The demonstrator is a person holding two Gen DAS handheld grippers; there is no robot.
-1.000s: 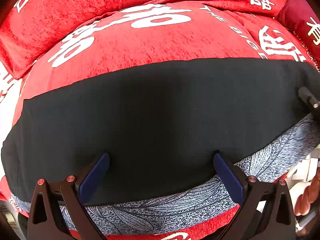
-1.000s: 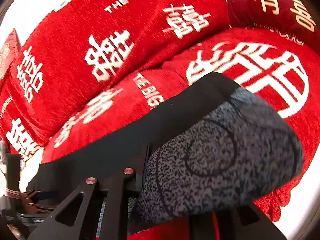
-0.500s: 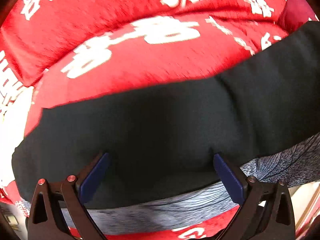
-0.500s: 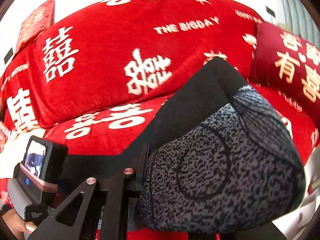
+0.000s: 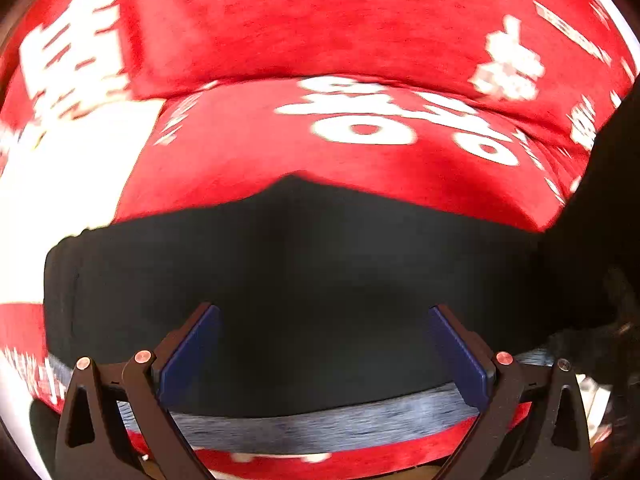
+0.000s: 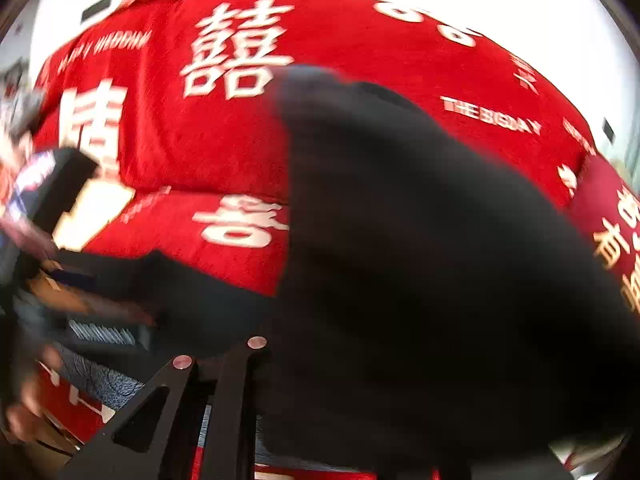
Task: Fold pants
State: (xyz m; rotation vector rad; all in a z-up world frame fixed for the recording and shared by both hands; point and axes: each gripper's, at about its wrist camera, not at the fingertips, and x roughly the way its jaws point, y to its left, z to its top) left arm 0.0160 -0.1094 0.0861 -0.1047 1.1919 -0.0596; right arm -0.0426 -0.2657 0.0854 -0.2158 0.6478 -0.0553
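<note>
The pants (image 5: 320,272) are black on one side with a grey patterned side showing along the near edge (image 5: 328,424). They lie across a red sofa seat. My left gripper (image 5: 324,352) is open, its blue pads either side of the black cloth near its front edge. My right gripper (image 6: 256,400) is shut on one end of the pants (image 6: 420,260) and holds it lifted, so the cloth drapes over and hides the fingertips. The lifted end shows at the right edge of the left wrist view (image 5: 608,208).
The sofa (image 6: 224,128) is covered in red cloth with white characters, with a back cushion (image 5: 340,20) behind the seat. A darker red pillow (image 6: 612,216) sits at the right. The person's other hand and left gripper (image 6: 44,216) show at the left.
My right gripper has lifted its end of the pants and swung it left, over the rest; the black side now faces its camera. The left wrist view has shifted left along the cloth.
</note>
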